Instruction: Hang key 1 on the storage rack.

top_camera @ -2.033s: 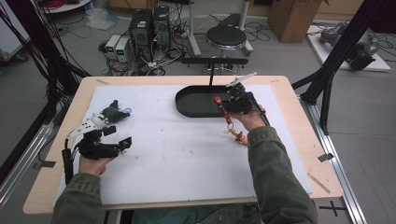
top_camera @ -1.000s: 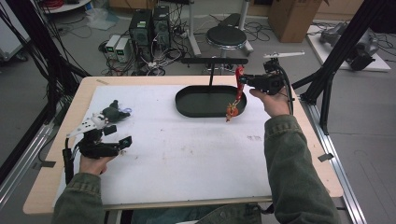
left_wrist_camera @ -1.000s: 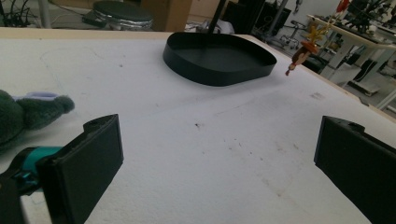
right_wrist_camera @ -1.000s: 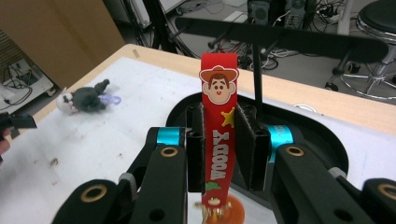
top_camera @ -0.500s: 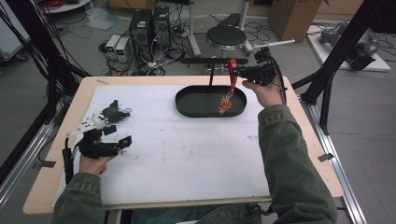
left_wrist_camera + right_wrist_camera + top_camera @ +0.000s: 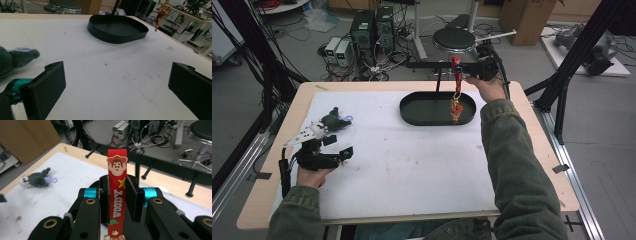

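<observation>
red strap [image 6: 456, 82] carried from table, now above black tray [image 6: 422, 114]

High view overlooks table [image 6: 422, 165]; gripper views skim it.

Tray [image 6: 417, 117]: far centre of the table [image 6: 412, 175], ahead of me. Strap [image 6: 456, 90]: pinched in my right gripper [image 6: 458, 66], hanging over the tray's right end. Plush toy [image 6: 333, 120]: left side, just beyond my left gripper [image 6: 338, 147], which rests near-left, jaws apart.
</observation>
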Action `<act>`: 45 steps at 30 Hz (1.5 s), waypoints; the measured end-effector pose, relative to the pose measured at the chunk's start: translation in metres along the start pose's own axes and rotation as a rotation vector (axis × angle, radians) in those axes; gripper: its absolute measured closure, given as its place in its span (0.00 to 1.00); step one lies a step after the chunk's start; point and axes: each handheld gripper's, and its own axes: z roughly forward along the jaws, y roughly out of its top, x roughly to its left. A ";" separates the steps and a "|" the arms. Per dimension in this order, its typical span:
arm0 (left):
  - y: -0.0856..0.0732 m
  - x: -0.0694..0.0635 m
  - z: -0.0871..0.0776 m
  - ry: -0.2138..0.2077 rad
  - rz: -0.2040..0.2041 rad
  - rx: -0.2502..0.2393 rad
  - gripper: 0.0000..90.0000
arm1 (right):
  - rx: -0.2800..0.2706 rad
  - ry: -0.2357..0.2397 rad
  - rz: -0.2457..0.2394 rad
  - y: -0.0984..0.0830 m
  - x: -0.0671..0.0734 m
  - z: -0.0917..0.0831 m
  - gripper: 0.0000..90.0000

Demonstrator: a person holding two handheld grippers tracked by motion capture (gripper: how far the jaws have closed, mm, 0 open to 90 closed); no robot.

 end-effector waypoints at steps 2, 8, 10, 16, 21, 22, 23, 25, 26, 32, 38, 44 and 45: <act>0.000 0.000 0.001 0.000 0.001 -0.001 0.02 | -0.003 -0.011 0.004 0.004 -0.003 0.003 0.84; 0.000 0.001 0.000 0.002 0.004 0.006 0.02 | -0.029 -0.036 0.041 0.014 -0.016 0.012 0.84; 0.000 0.002 0.000 0.003 0.006 0.008 0.02 | -0.036 -0.048 0.055 0.018 -0.021 0.015 0.84; -0.001 0.003 0.002 0.007 -0.001 0.006 0.02 | -0.070 -0.067 0.089 0.029 -0.033 0.020 0.84; -0.001 0.004 0.002 0.007 -0.007 0.002 0.02 | -0.083 -0.079 0.097 0.033 -0.036 0.021 0.83; -0.001 0.004 0.002 0.007 -0.008 0.001 0.02 | -0.091 -0.084 0.097 0.034 -0.036 0.021 0.84; -0.001 0.004 0.003 0.006 -0.010 0.000 0.02 | -0.096 -0.082 0.105 0.035 -0.036 0.021 0.84; -0.001 0.004 0.003 0.007 -0.010 -0.002 0.02 | -0.101 -0.087 0.098 0.035 -0.037 0.023 0.83; -0.001 0.004 0.003 0.008 -0.011 -0.002 0.02 | -0.096 -0.088 0.095 0.036 -0.038 0.025 0.83; -0.001 0.005 0.003 0.009 -0.008 0.008 0.02 | -0.104 -0.078 0.113 0.037 -0.043 0.036 0.83; -0.001 0.004 0.003 0.010 -0.002 0.016 0.02 | -0.140 -0.046 0.130 0.038 -0.043 0.046 0.83; -0.002 0.004 0.004 0.011 0.002 0.023 0.02 | -0.190 -0.072 0.149 0.038 -0.044 0.051 0.83; -0.002 0.004 0.004 0.012 0.004 0.024 0.02 | -0.198 -0.078 0.155 0.038 -0.045 0.053 0.83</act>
